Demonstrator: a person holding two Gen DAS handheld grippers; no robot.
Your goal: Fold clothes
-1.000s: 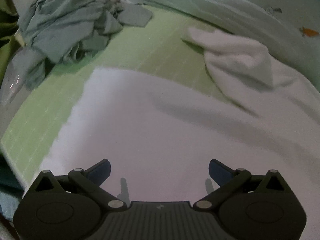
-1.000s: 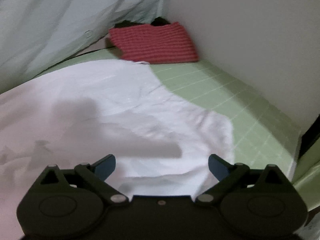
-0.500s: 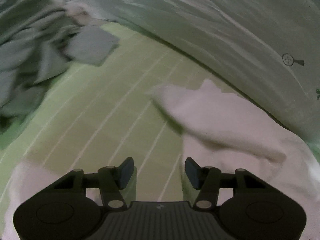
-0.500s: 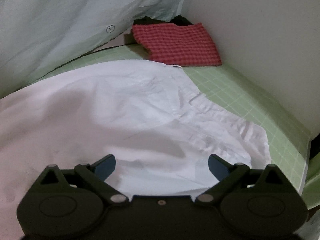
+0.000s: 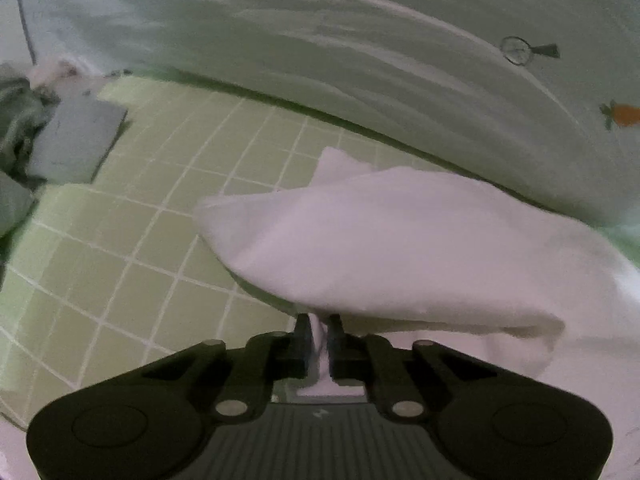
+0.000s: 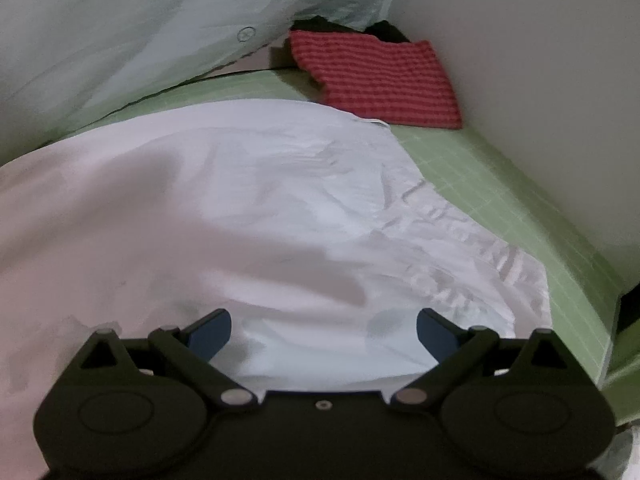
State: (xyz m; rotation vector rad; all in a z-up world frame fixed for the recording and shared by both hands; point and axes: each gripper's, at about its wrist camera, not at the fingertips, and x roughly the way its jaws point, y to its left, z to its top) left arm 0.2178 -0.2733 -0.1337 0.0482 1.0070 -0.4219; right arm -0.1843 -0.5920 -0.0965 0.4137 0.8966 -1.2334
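We have the left gripper (image 5: 319, 330) pinched on an edge of the white garment (image 6: 256, 200) spread over the green mat (image 5: 132, 248), the right gripper (image 6: 324, 330) hovering wide open above it, so next we likely carry that edge across

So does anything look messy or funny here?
Yes. A crumpled grey-green heap of clothes sits unfolded at the far left of the green mat. The white garment is wrinkled near its right edge. The red cloth lies neatly folded.
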